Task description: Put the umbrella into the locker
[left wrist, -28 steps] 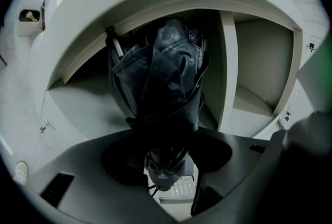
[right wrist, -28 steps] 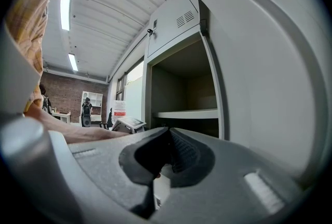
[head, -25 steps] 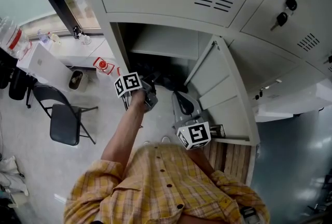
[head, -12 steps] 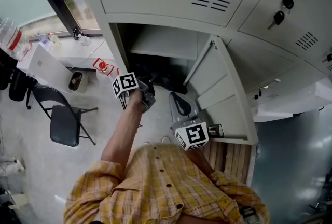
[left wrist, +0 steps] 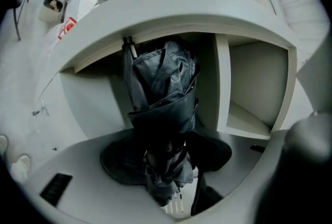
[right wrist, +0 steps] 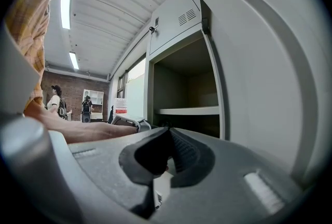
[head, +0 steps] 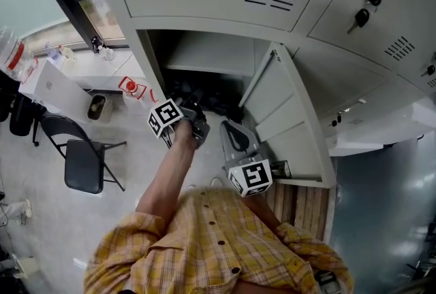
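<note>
A folded dark grey umbrella [left wrist: 162, 94] is clamped in my left gripper [left wrist: 167, 176], which is shut on its lower end. Its canopy points up into the open locker compartment [left wrist: 249, 88]. In the head view the left gripper [head: 195, 124] is at the compartment's mouth, and the umbrella [head: 208, 96] shows as a dark mass inside. My right gripper [head: 235, 139] hangs lower, beside the open locker door [head: 286, 116]. In its own view the right gripper [right wrist: 162, 158] is shut with nothing in it, and the person's left forearm [right wrist: 78, 128] reaches across toward the locker.
A shelf [right wrist: 189, 110] crosses the compartment's upper part. Shut locker doors with keys [head: 362, 15] are above and to the right. A black folding chair [head: 85, 163] and a white table [head: 61, 85] stand to the left. People stand far off in the room [right wrist: 57, 106].
The left gripper has turned slightly and dipped a little at the locker mouth, still holding the umbrella. The right gripper has hardly moved.
</note>
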`<state>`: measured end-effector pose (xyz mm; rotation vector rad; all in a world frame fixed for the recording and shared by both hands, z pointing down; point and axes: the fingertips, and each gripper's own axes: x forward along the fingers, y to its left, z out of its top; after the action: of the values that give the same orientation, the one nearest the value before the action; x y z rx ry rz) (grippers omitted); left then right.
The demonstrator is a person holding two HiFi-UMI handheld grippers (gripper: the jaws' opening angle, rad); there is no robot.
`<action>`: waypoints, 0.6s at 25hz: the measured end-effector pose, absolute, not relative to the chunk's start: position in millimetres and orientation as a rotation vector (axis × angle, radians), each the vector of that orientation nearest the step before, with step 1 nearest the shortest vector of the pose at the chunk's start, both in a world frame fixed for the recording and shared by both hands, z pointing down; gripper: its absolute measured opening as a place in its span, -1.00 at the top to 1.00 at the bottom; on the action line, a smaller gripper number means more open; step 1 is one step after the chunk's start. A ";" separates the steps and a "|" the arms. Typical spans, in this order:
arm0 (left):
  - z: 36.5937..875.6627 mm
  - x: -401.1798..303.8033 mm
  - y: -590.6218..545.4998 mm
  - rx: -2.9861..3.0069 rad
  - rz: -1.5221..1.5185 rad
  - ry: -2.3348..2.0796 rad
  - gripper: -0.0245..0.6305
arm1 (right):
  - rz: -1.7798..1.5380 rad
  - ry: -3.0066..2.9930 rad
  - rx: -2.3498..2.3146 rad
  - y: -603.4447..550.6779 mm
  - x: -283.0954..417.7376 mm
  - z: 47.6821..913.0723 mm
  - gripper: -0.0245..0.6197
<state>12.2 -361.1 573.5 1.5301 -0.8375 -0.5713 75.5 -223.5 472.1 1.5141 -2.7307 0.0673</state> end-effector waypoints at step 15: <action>558.8 6.8 -370.0 1.655 -0.524 -1.163 0.24 | 0.097 -2.734 1.492 -223.0 74.5 478.5 0.93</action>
<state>6.8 -370.0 558.8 1.6550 -1.1630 -0.5237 74.5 -223.0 478.5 1.4925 -2.7340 0.0972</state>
